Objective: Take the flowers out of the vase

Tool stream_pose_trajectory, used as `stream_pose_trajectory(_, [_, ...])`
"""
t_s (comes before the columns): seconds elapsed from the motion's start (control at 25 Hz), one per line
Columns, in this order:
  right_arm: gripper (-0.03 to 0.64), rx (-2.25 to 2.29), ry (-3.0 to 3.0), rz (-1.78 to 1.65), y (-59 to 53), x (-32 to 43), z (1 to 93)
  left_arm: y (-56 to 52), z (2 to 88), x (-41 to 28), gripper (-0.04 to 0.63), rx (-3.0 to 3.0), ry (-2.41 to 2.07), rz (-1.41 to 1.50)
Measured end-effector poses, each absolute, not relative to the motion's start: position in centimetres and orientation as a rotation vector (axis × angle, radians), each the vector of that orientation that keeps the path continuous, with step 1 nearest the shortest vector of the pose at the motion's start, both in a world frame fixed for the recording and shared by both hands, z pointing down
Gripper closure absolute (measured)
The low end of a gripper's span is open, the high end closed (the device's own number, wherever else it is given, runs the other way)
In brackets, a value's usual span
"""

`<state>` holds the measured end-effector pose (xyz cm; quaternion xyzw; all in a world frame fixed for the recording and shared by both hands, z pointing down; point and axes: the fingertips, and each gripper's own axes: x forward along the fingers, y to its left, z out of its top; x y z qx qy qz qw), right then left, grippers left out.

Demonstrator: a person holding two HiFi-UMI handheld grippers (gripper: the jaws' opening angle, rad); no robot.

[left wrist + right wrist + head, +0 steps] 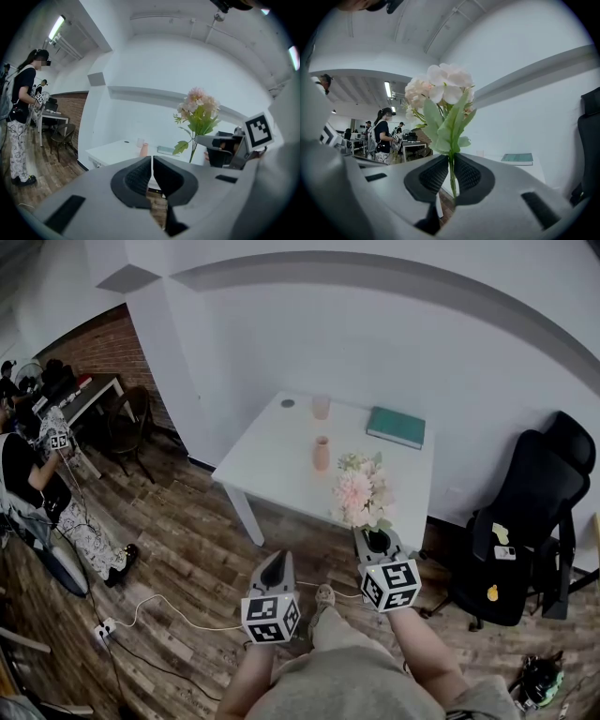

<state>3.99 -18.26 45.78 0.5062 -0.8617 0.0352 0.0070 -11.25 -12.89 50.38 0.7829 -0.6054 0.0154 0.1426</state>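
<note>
My right gripper [375, 542] is shut on the green stem of a bunch of pale pink flowers [362, 489], held upright off the near edge of the white table [281, 451]. In the right gripper view the flowers [440, 89] rise above the pads and the stem [452, 176] runs down between them. A small pink vase [322, 454] stands on the table, with no flowers in it. My left gripper [276, 570] hangs over the floor short of the table, shut, nothing in it. The left gripper view shows the flowers [198, 110] to its right and the vase [144, 150] far off.
A pinkish cup [321, 408] and a teal book [396, 427] lie at the table's far side. A black office chair [525, 512] stands to the right. A person [37, 493] stands at far left near another desk. Cables and a power strip [98, 627] lie on the wooden floor.
</note>
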Motion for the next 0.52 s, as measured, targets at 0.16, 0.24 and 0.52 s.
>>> stream_pose_trajectory(0.16, [0.578,1.587,-2.696,0.118,-18.29,3.98,45.84,-12.82,50.54,-11.26,0.580,2.253,-1.743,0.052])
stream_pose_trajectory(0.24, [0.578,1.586,-2.696,0.124,-18.34,3.95,45.87,-12.86,50.59,-11.30,0.580,2.250,-1.741,0.057])
stream_pose_trajectory(0.52, [0.578,1.586,-2.698,0.132,-18.28,3.89,46.07,-12.81,50.65,-11.29,0.580,2.246,-1.739,0.062])
